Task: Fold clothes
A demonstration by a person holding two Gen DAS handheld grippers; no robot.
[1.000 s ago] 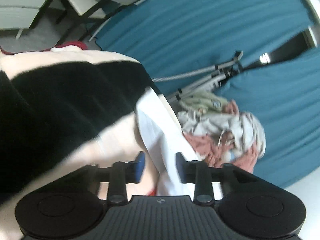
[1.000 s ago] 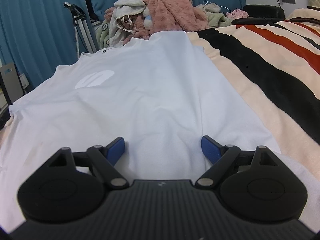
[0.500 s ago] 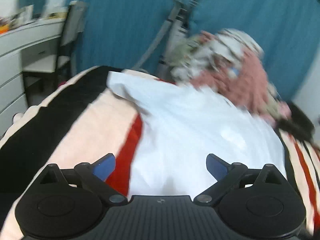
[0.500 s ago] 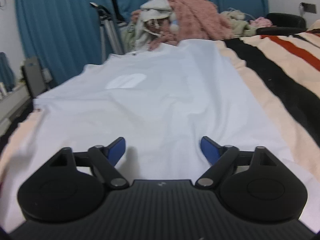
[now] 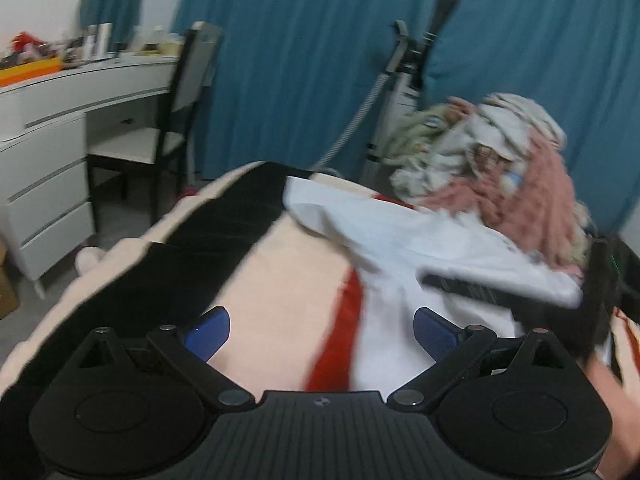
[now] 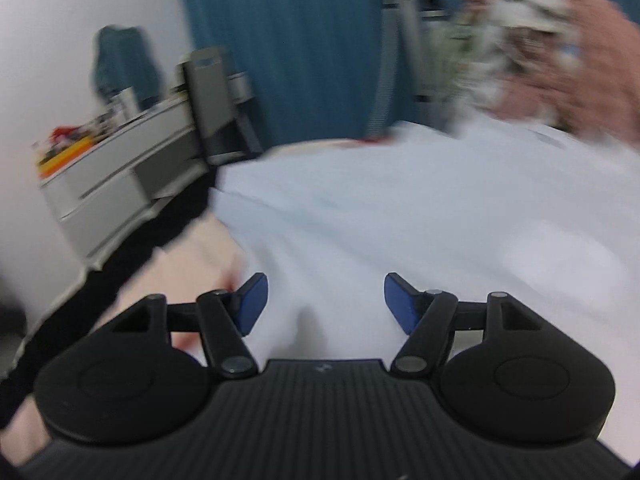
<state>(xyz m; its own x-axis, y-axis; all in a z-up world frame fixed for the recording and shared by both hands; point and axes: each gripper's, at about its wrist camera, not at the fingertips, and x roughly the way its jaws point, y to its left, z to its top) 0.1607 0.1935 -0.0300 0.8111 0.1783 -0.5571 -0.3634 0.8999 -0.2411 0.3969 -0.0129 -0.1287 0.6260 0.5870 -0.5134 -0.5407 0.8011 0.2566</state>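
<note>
A white T-shirt lies spread flat on a bed with a striped blanket in cream, black and red. It also shows in the right wrist view, blurred. My left gripper is open and empty, low over the blanket at the shirt's left edge. My right gripper is open and empty, just above the shirt near its left side. The right gripper's black body shows at the right of the left wrist view.
A pile of unfolded clothes, pink and beige, sits at the far end of the bed. A white desk with drawers and a chair stand left of the bed. Blue curtains hang behind.
Both grippers have swung to the left. The left gripper's jaws opened wide. The right gripper moved from the shirt's middle towards its left side and stayed open.
</note>
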